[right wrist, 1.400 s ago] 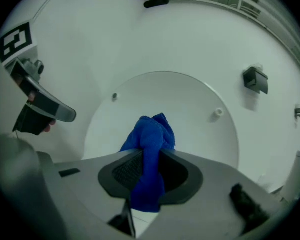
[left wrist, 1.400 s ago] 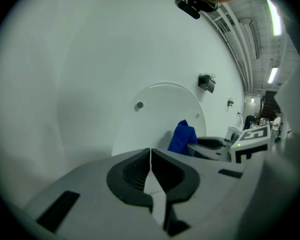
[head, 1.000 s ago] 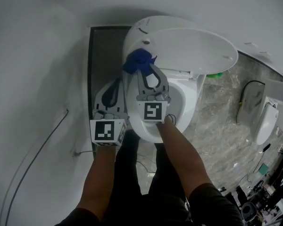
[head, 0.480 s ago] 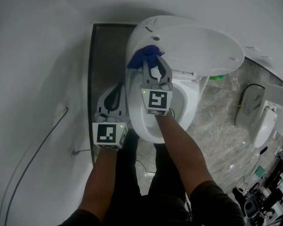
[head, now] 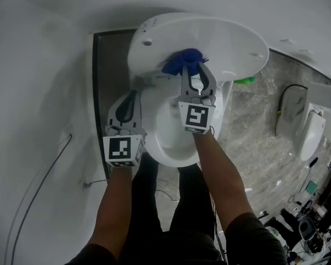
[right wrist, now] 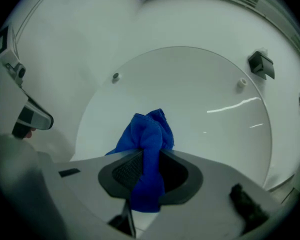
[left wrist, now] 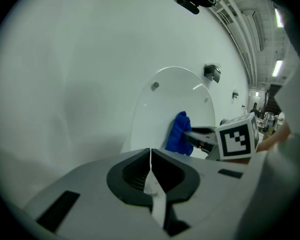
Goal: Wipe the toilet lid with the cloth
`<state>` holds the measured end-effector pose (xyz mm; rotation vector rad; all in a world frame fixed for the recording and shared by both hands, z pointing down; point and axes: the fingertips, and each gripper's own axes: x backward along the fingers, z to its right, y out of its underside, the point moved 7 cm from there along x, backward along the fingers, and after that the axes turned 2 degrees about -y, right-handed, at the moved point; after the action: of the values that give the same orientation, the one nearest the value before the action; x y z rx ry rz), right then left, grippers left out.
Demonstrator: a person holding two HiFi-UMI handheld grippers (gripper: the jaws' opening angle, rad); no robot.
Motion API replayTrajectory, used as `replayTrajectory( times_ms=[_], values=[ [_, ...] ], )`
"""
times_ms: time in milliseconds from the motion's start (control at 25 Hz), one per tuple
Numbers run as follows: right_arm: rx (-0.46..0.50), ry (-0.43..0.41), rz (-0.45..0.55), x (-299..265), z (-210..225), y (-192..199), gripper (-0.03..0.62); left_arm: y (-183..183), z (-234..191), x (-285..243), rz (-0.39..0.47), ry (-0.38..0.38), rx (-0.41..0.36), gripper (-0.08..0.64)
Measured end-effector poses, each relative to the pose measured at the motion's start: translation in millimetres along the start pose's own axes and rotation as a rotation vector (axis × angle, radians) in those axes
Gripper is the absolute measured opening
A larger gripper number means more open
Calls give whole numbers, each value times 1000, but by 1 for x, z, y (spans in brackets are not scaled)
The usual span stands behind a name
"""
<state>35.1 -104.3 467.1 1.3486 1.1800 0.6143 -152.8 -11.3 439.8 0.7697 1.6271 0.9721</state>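
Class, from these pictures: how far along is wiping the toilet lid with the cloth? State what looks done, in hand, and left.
Done: the toilet lid is raised, and the right gripper is shut on the blue cloth. In hand: the cloth seems pressed against the lid's lower middle. Left: no wiped mark shows, so the covered share cannot be told. The left gripper is shut, empty, beside the bowl.

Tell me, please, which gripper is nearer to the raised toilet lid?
Right. The right gripper holds the blue cloth against the toilet lid; the left gripper, shut and empty, sits back beside the bowl.
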Motion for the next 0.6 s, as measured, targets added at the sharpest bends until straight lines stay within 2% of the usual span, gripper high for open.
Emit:
replayTrajectory(
  times_ms=[160,320,600],
  values=[
    [-8,83,3,14,40,15,89,8,13,-15,-9,25,-35,17],
    [29,143,-45,33,75,29,89,7,25,-23,-11,49,-50,17],
    [88,222,-98,53,105,48,89,19,37,-29,-18,64,-41,16]
  ],
)
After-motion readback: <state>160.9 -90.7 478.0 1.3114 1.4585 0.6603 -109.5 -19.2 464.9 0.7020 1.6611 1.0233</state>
